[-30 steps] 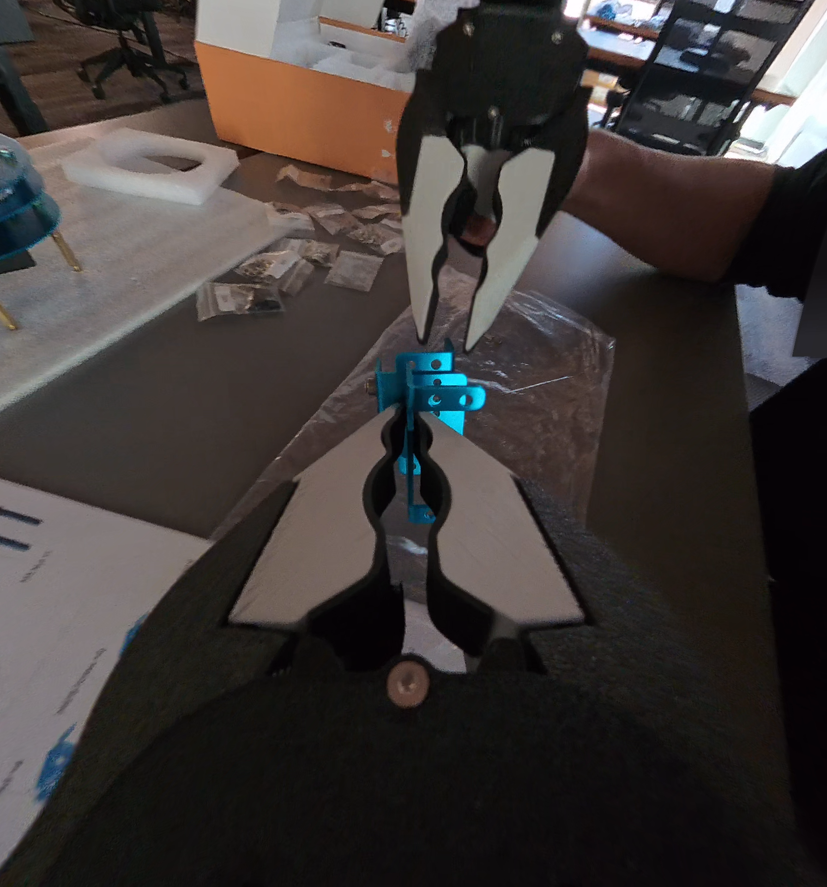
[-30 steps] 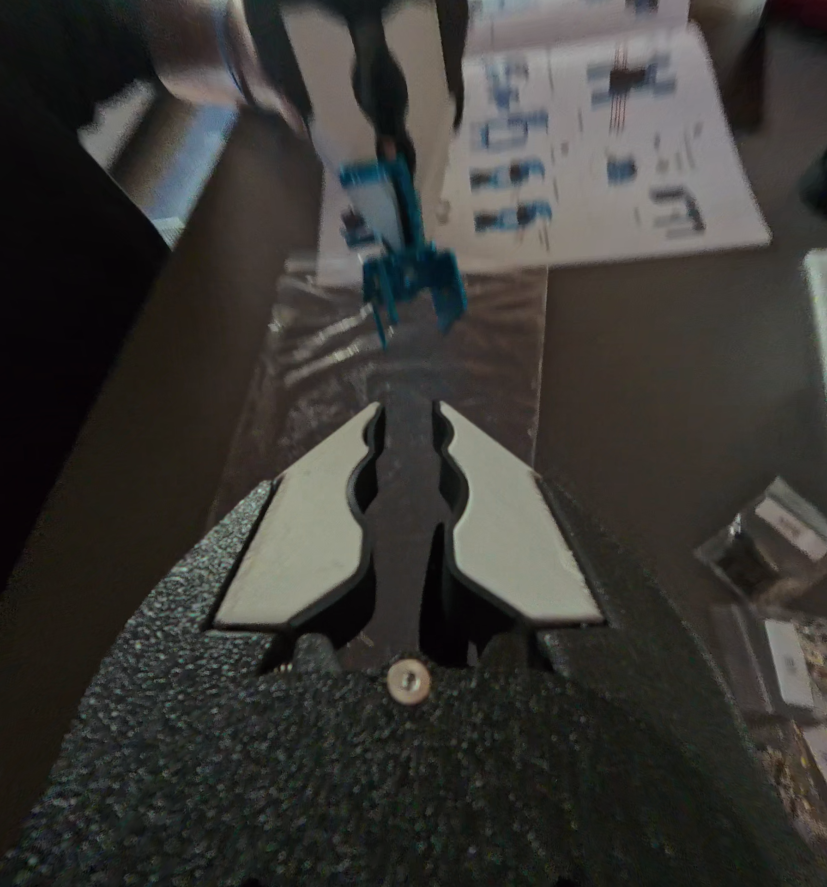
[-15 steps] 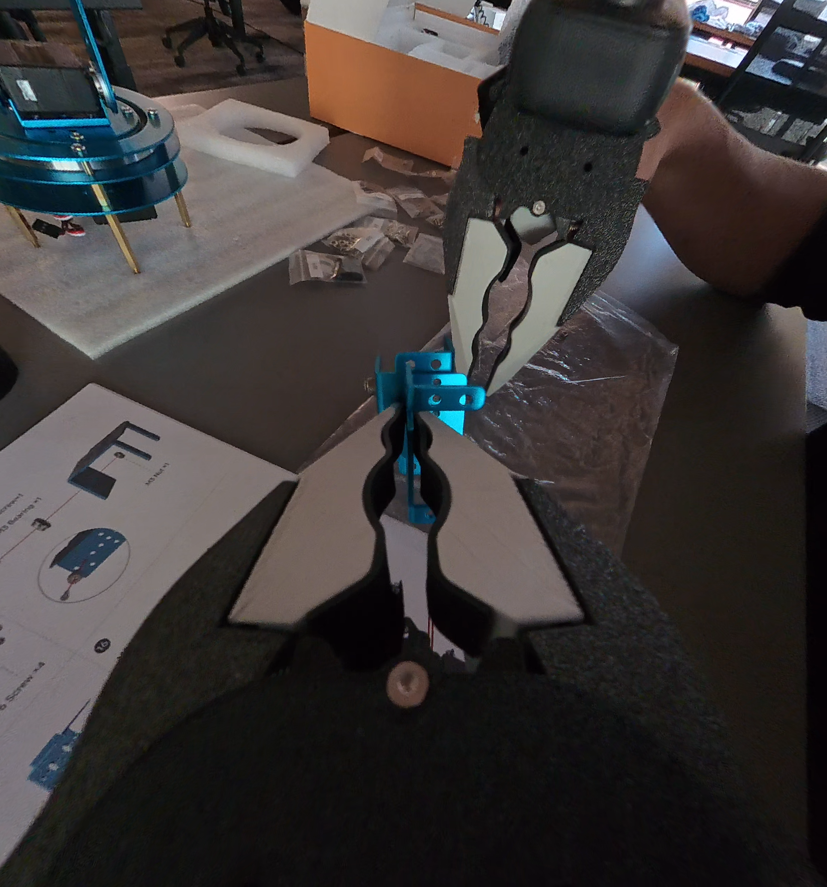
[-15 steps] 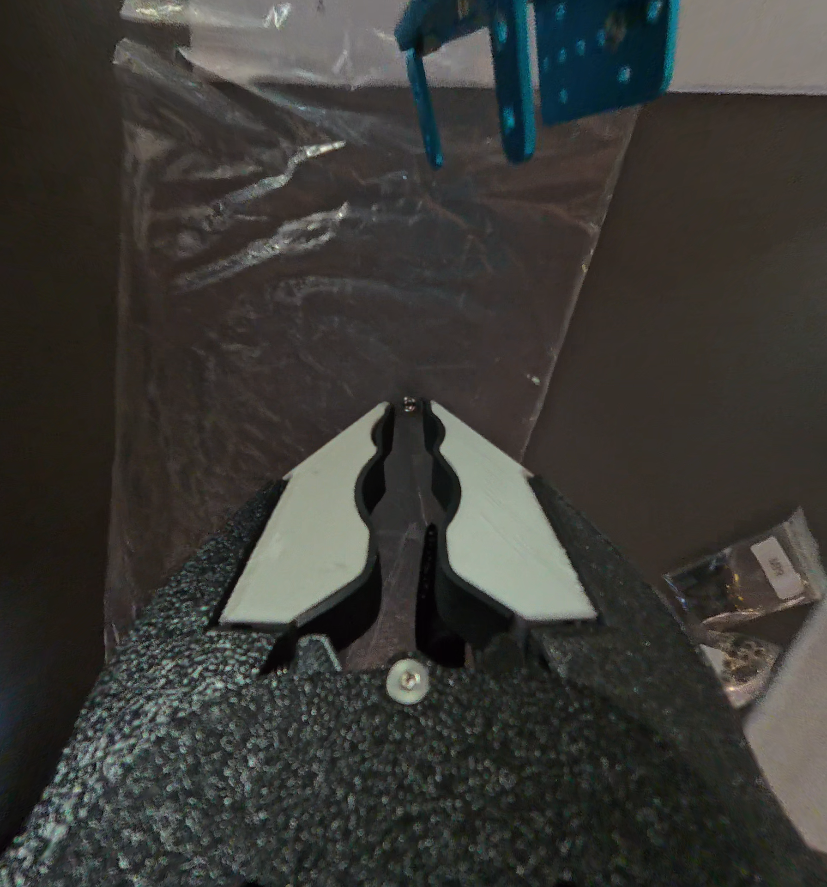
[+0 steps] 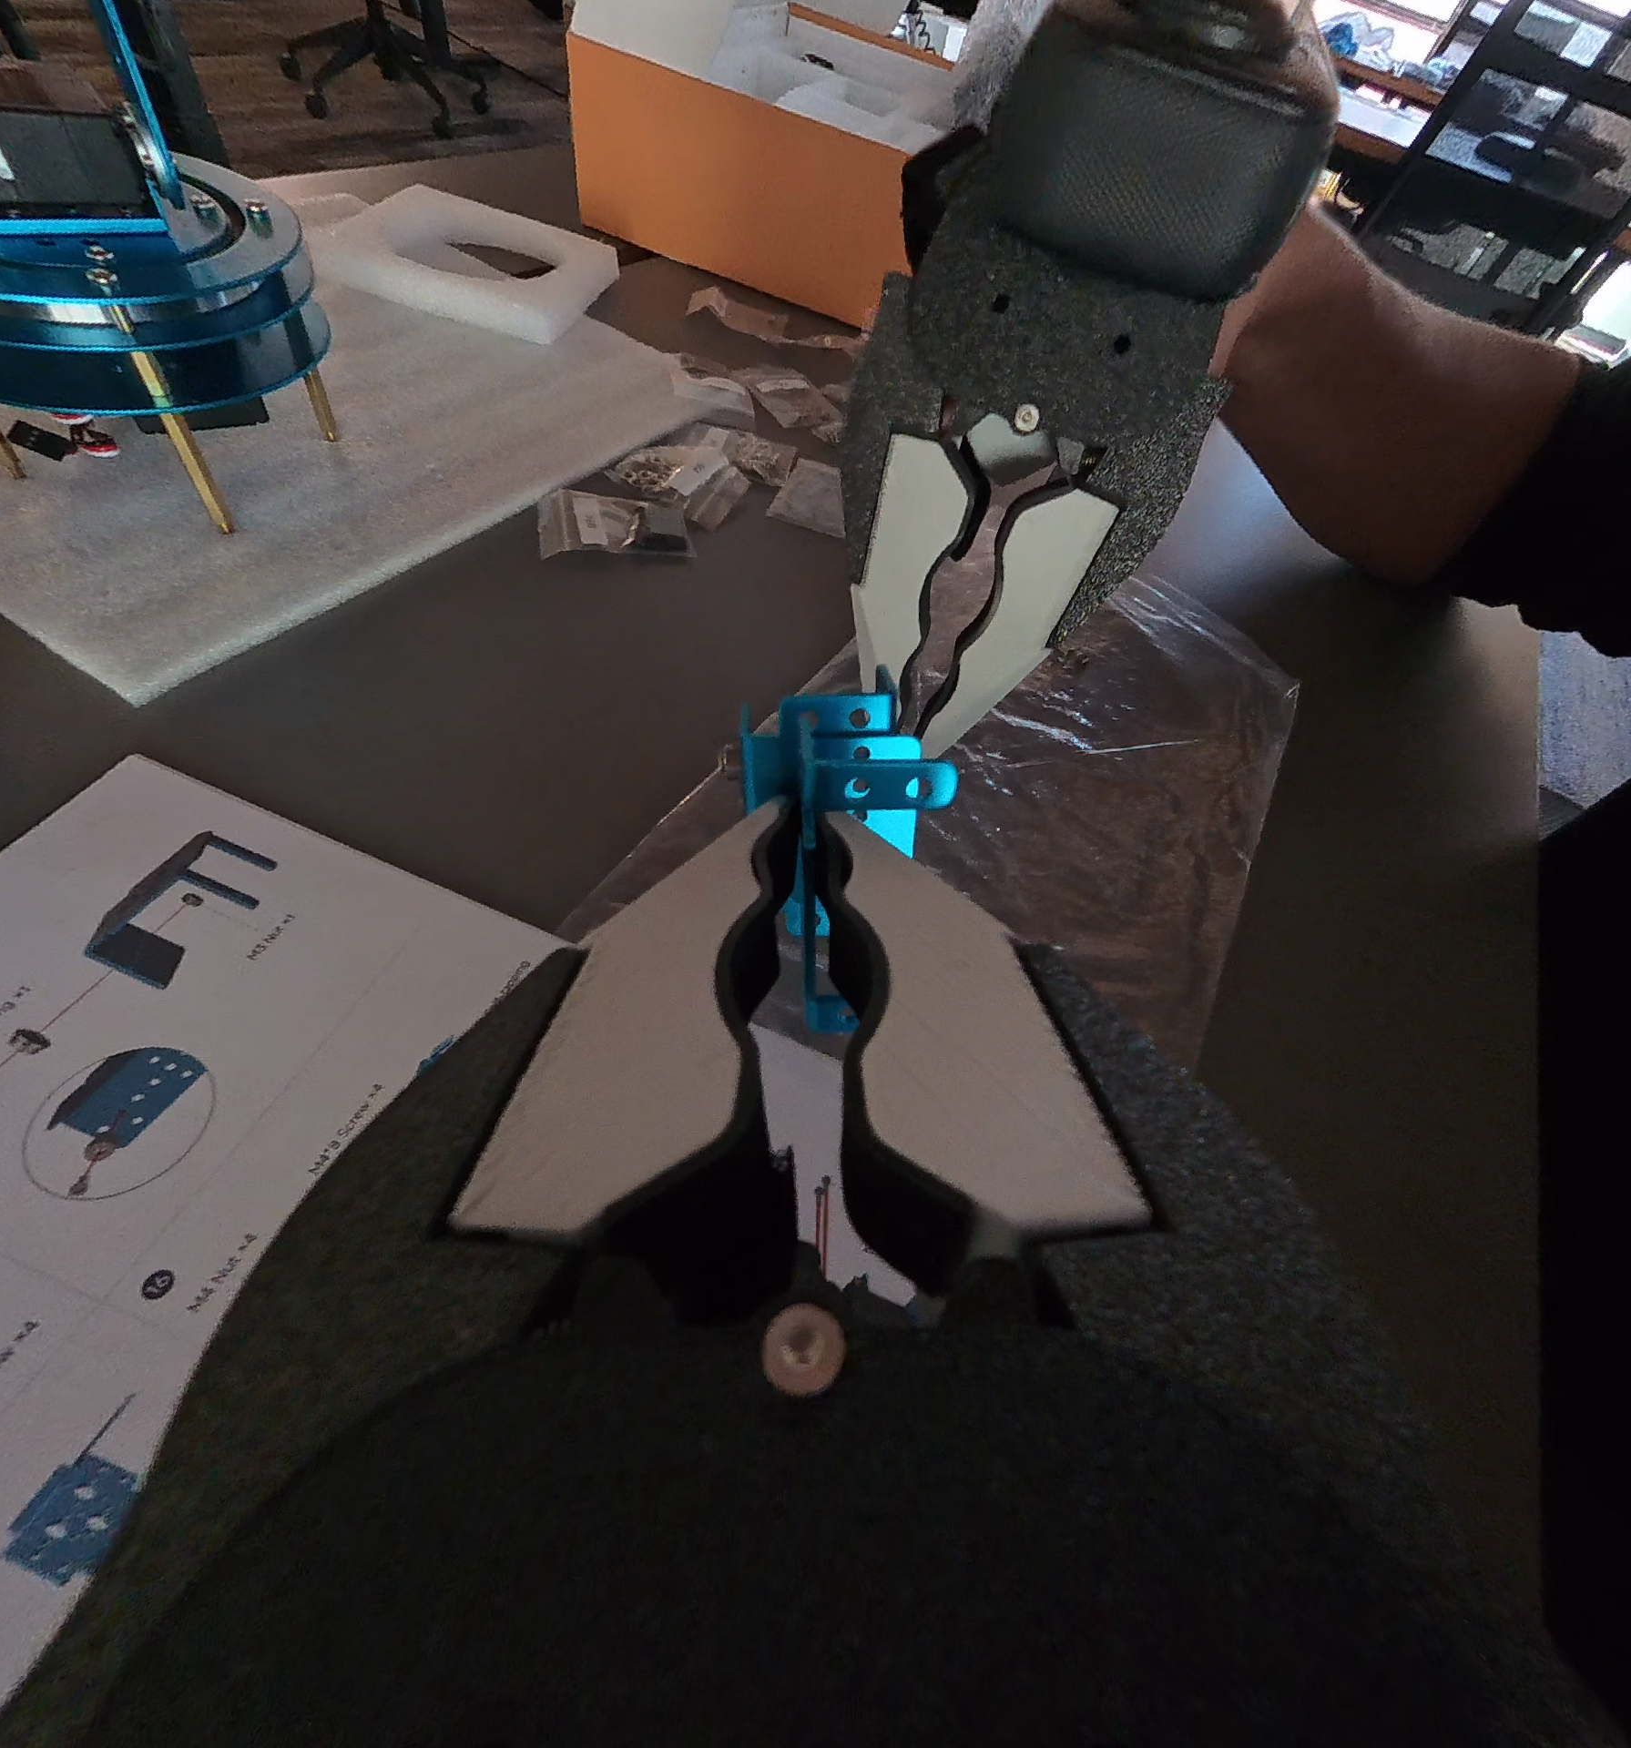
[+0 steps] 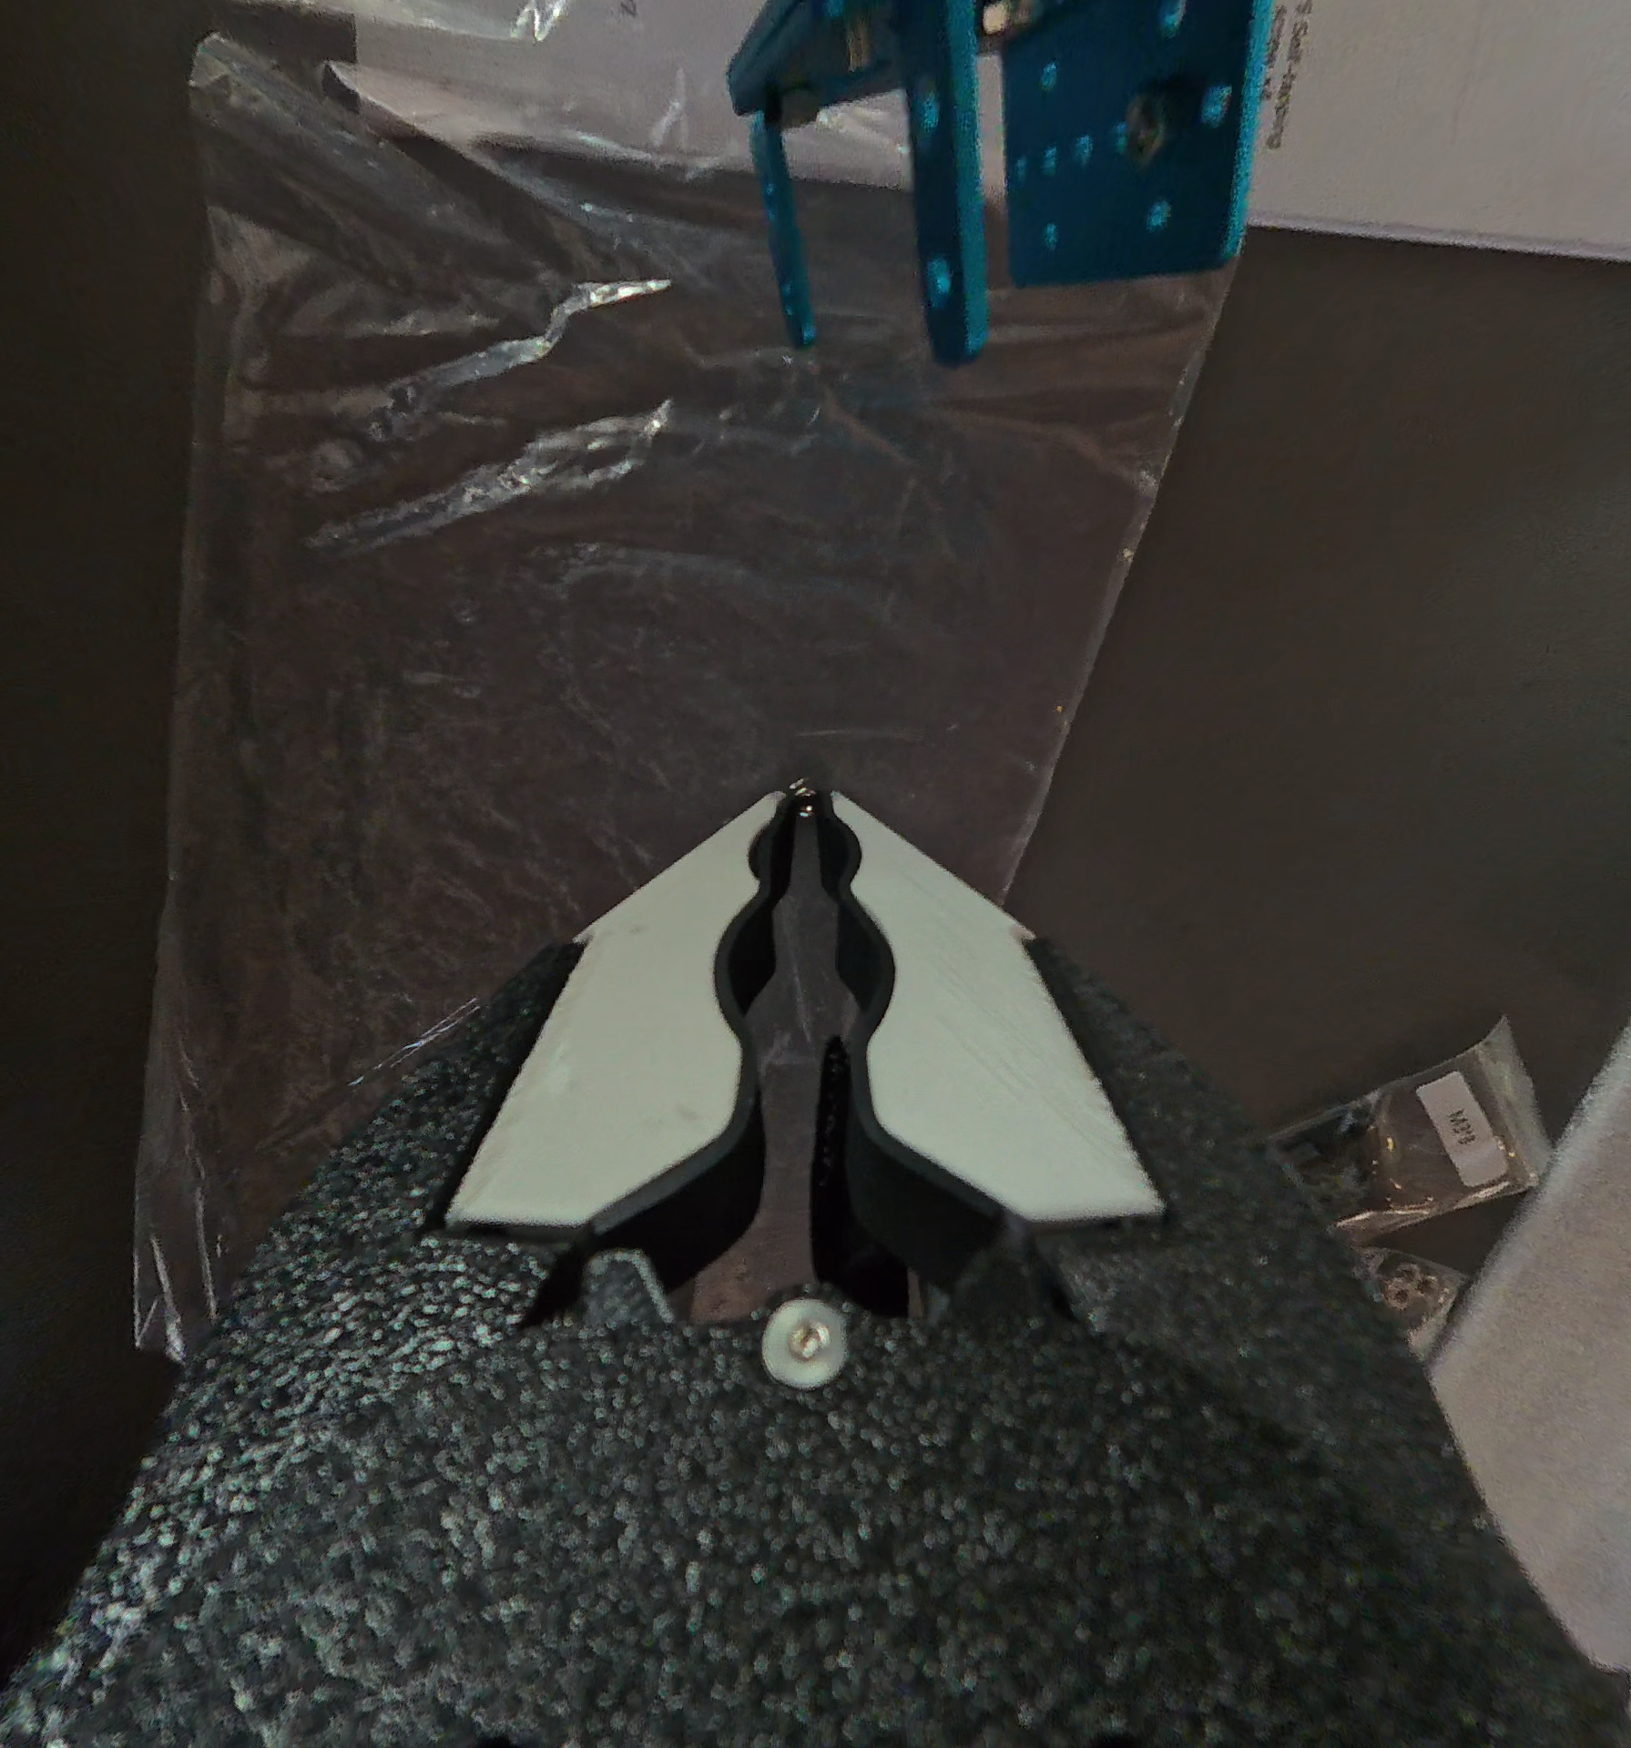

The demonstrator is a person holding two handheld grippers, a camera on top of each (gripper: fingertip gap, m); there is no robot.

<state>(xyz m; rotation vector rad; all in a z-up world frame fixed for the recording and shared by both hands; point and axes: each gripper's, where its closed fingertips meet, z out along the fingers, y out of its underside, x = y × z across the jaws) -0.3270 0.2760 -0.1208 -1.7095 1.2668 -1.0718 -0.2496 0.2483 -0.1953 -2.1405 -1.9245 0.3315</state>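
The blue metal bracket (image 5: 835,785) is an anodised piece of folded plates with rows of small round holes, a rounded tab sticking out to the right and two narrow prongs at one end. It is held off the dark table (image 5: 471,662), above the near edge of a clear plastic bag (image 5: 1105,804) that lies flat and crinkled there.

The left gripper (image 5: 807,818) is clamped on the bracket — its pale fingers pinch a thin blue plate between their tips, and the rest of the bracket stands out beyond them. The right gripper (image 5: 906,714) comes down from the far right, steeply tilted, a hand (image 5: 1360,407) and forearm behind it. Its tips are drawn together over the bag, just behind the bracket; in its own view a tiny metal thing, perhaps a screw (image 6: 804,790), sits pinched between them, too small to tell surely.

To the near left lies a printed instruction sheet (image 5: 225,993). Farther left a blue layered round assembly (image 5: 121,284) on brass legs stands on a white foam sheet (image 5: 338,454), with a white foam frame (image 5: 485,260) beyond it. Small parts bags (image 5: 698,473) are scattered mid-table, and an orange cardboard box (image 5: 726,180) sits at the far side.
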